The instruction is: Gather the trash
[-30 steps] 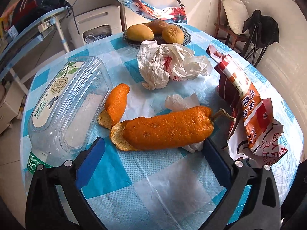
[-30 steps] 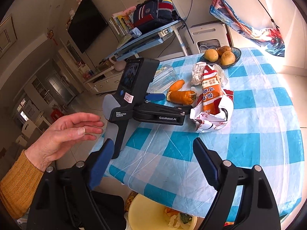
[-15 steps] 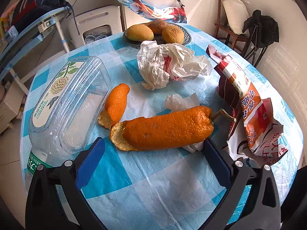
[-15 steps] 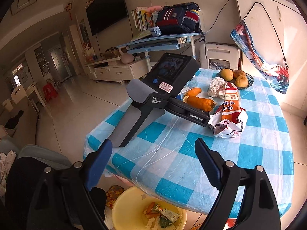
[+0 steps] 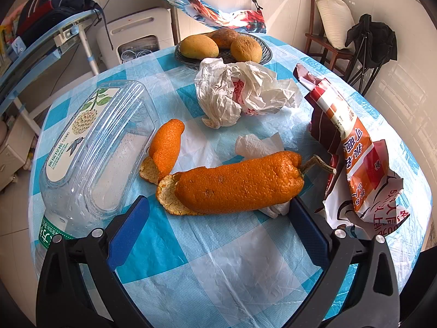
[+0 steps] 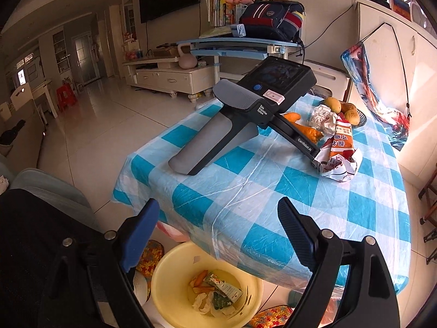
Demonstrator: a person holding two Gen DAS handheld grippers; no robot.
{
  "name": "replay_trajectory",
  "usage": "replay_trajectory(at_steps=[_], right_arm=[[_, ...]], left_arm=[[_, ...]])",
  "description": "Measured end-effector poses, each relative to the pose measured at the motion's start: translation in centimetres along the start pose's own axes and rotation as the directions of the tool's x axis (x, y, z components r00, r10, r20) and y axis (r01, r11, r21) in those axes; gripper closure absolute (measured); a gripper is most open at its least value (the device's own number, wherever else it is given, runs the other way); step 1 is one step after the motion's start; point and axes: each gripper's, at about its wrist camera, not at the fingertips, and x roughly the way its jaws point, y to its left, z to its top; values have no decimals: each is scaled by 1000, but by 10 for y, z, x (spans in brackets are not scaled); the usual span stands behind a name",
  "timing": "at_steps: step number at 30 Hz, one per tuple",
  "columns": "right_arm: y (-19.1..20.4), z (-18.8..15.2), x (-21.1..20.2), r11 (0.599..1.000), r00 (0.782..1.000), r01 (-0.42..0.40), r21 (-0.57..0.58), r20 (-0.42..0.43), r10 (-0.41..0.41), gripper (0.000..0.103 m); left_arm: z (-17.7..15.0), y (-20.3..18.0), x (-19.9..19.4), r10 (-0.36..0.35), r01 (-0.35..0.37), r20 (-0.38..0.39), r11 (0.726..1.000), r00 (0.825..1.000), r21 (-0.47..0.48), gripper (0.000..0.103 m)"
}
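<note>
My left gripper (image 5: pixel 217 213) lies open on the blue checked table, and no hand is on its handle (image 6: pixel 202 147). A long orange peel (image 5: pixel 240 183) sits just past its fingertips, on a white tissue (image 5: pixel 256 145). A smaller peel (image 5: pixel 166 145) lies to the left of it. Beyond are a crumpled white bag (image 5: pixel 240 93), a torn red snack wrapper (image 5: pixel 355 150) on the right and a clear plastic bottle (image 5: pixel 92 147) on its side at the left. My right gripper (image 6: pixel 218 205) is open and empty, off the table's near edge above a yellow bin (image 6: pixel 164 270) holding scraps.
A dish (image 5: pixel 266 56) of round fruit stands at the table's far edge. Dark clothing (image 6: pixel 41 246) fills the lower left of the right wrist view. Patterned slippers (image 6: pixel 153 254) lie beside the bin. A wooden chair (image 5: pixel 325 46) stands behind the table.
The right wrist view has rolled and swung, bringing the yellow bin fuller into view below the fingers. The hand seen beside the left gripper a second ago is gone. The left view is unchanged.
</note>
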Motion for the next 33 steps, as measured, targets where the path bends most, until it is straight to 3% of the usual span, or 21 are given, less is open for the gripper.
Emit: replay_trajectory(at_steps=[13, 33], right_arm=[[14, -2, 10, 997, 999, 35, -72, -13, -36, 16], [5, -5, 10, 998, 998, 55, -41, -19, -56, 16]], left_arm=[[0, 0, 0, 0, 0, 0, 1000, 1000, 0, 6], [0, 0, 0, 0, 0, 0, 1000, 1000, 0, 6]])
